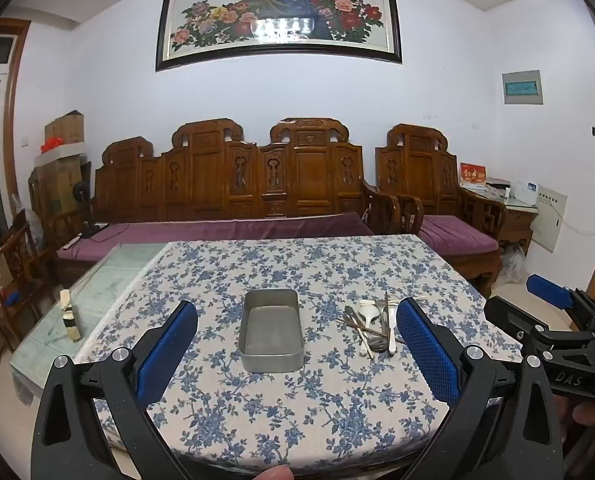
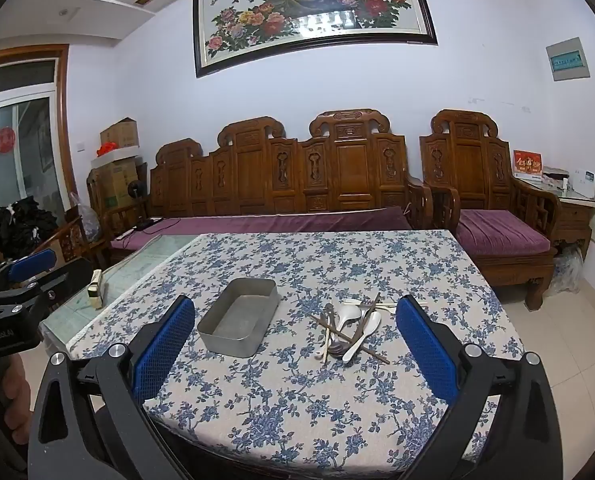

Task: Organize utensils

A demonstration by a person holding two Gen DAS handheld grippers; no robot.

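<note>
An empty grey metal tray point(image 1: 272, 330) point(image 2: 239, 327) stands on the table with the blue floral cloth point(image 1: 257, 408) point(image 2: 297, 400). Right of it lies a pile of utensils point(image 1: 371, 326) point(image 2: 347, 330): white spoons, metal spoons, dark and pale chopsticks, all crossing one another. My left gripper point(image 1: 295, 352) is open and empty, held above the near table edge, in line with the tray. My right gripper point(image 2: 295, 354) is open and empty, at the same height, in line with the gap between tray and pile. Each gripper shows at the edge of the other's view.
A small pale box point(image 1: 70, 316) point(image 2: 96, 286) stands on the bare glass strip at the table's left. A carved wooden sofa point(image 1: 233, 184) and an armchair point(image 2: 493, 200) with purple cushions stand behind the table. Tiled floor point(image 2: 569, 340) lies to the right.
</note>
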